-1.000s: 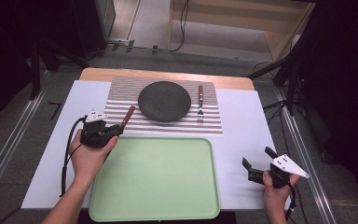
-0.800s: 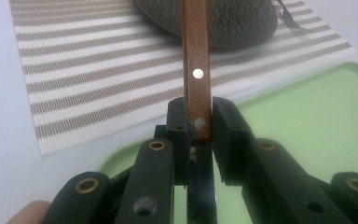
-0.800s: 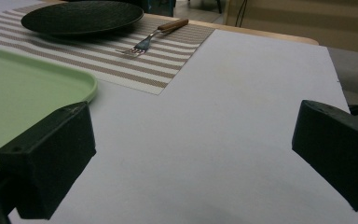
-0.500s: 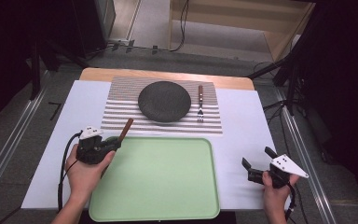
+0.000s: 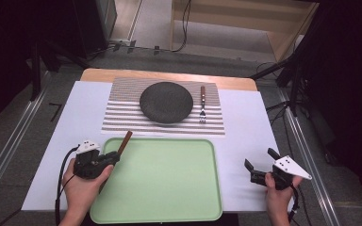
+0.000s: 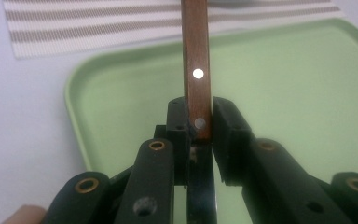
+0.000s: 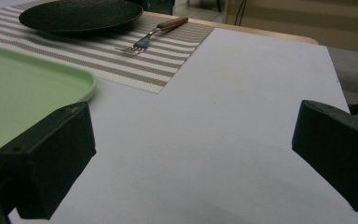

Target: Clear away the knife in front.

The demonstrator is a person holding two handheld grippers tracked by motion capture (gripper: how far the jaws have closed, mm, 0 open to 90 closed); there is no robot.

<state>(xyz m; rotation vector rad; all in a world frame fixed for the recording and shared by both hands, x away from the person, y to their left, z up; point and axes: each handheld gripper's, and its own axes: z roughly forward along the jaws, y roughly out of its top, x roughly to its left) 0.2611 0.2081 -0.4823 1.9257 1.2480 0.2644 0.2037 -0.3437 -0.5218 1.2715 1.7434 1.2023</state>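
Dim grey floor (image 5: 23,117), wooden shelving (image 5: 283,28) behind table (image 5: 245,84).

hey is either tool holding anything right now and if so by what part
The left tool grips a knife by its wooden handle, near where the blade begins. The right tool is open and empty.

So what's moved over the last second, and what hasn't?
The left gripper, shut on the wooden-handled knife, drew back from beside the placemat toward the person, onto the left edge of the green tray. The right gripper stayed open over the white sheet; plate and fork unmoved.
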